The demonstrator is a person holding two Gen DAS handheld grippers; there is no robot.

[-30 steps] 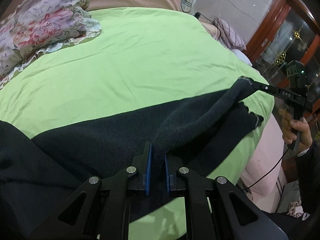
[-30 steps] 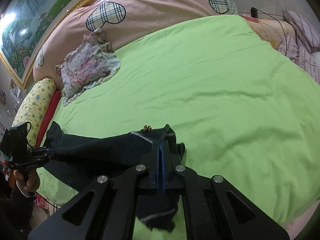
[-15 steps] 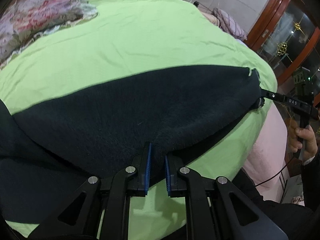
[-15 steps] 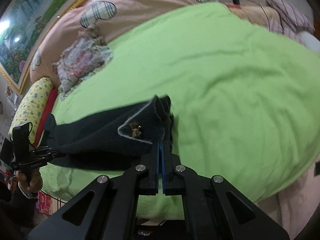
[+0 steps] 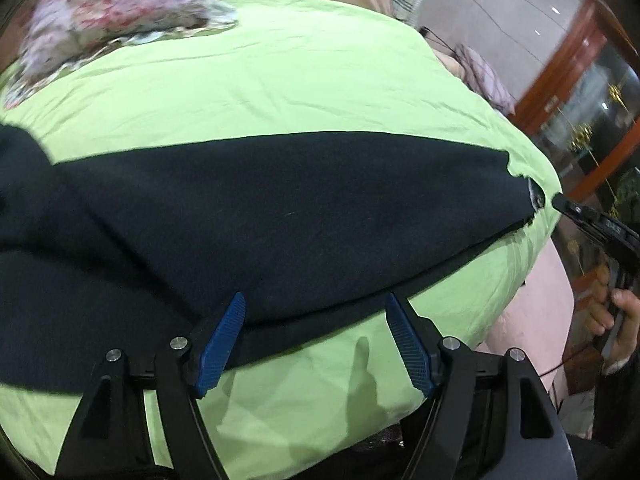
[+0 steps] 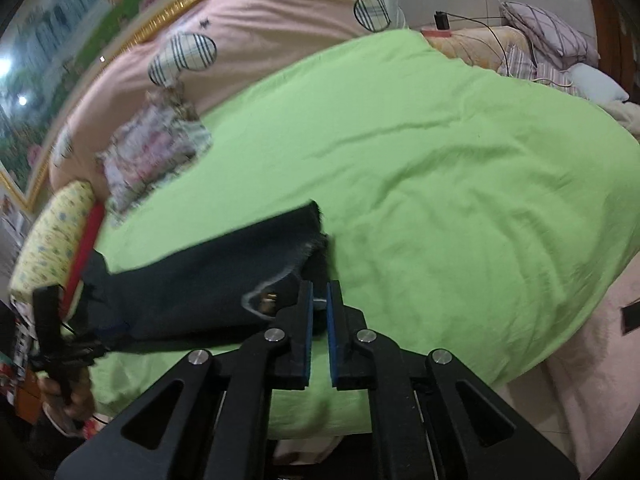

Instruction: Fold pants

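Dark navy pants (image 5: 280, 208) lie spread flat across the green bed cover (image 5: 280, 80), near its front edge. My left gripper (image 5: 316, 312) is wide open, its blue pads (image 5: 222, 336) at the pants' near edge, holding nothing. In the right wrist view the pants (image 6: 208, 280) end at a frayed hem with a small gold bow. My right gripper (image 6: 319, 296) is slightly open at that hem end, and the cloth lies just ahead of the pads. The right gripper also shows in the left wrist view (image 5: 560, 202), just off the pants' end.
A floral cushion (image 5: 120, 8) lies at the back of the bed, with a pink quilt (image 6: 260, 32) behind it. A yellow pillow (image 6: 52, 240) is at the left edge. A wooden cabinet (image 5: 580, 80) stands to the right. Cables and pillows (image 6: 540, 40) sit at the far right.
The pants were lifted and pulled taut, then laid flat on the bed. My left gripper opened wide and let go. My right gripper's jaws parted and released the hem.
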